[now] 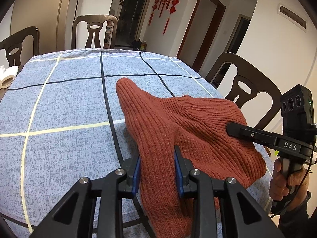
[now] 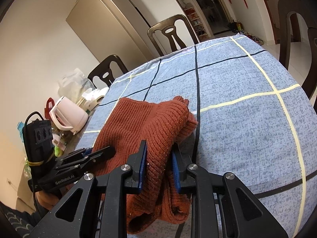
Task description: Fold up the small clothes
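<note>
A: On the table (image 1: 59, 99) with the blue checked cloth, where is your rust-red ribbed knit garment (image 1: 178, 123)?

B: Partly raised off the cloth. Your left gripper (image 1: 157, 170) tilts downward, its blue-padded fingers (image 1: 136, 176) clamped on a bunched fold. Your right gripper (image 2: 159, 168) slopes down likewise, fingers pinched on the other bunched edge.

A: Any writing?

B: "DAS" on your right gripper in the left view; "GenRobot.AI" on the left one in the right view.

A: Differences?

B: Only the right view shows the white kettle (image 2: 68, 117); only the left shows your hand (image 1: 281, 180) on the handle.
</note>
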The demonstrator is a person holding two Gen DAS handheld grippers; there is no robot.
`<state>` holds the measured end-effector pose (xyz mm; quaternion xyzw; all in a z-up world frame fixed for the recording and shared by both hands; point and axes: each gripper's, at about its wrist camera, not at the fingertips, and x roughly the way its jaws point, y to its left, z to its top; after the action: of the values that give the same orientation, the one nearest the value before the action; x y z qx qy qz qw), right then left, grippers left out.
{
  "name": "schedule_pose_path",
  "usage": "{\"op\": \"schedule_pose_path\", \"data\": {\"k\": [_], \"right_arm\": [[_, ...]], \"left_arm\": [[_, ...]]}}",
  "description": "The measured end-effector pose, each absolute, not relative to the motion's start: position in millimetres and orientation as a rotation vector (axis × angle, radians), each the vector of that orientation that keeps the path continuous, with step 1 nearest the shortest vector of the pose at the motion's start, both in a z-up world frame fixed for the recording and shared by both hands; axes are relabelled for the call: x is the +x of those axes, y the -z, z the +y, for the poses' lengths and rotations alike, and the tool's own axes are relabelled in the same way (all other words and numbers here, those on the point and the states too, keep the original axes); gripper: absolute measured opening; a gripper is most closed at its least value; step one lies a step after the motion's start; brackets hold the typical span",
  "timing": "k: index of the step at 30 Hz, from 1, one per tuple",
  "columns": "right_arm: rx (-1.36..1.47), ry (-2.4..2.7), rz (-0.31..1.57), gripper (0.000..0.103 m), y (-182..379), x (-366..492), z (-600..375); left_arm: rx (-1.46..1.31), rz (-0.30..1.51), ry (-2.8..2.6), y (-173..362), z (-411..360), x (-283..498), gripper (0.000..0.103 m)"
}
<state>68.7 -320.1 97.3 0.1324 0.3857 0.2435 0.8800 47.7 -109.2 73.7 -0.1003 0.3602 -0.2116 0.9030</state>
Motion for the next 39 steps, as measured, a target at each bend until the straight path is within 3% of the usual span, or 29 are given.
{"op": "schedule_pose_path", "data": {"k": [28,39], "right_arm": [[0.237,-0.684,0.842,0.023,-86,124,-197],[0.214,-0.669,0.905,0.025,-51,156,-161]], "left_arm": [[-0.311,0.705,0.301,-73,26,71,0.031],[-0.352,0.784,0.231,-35,69,96,0.033]]}}
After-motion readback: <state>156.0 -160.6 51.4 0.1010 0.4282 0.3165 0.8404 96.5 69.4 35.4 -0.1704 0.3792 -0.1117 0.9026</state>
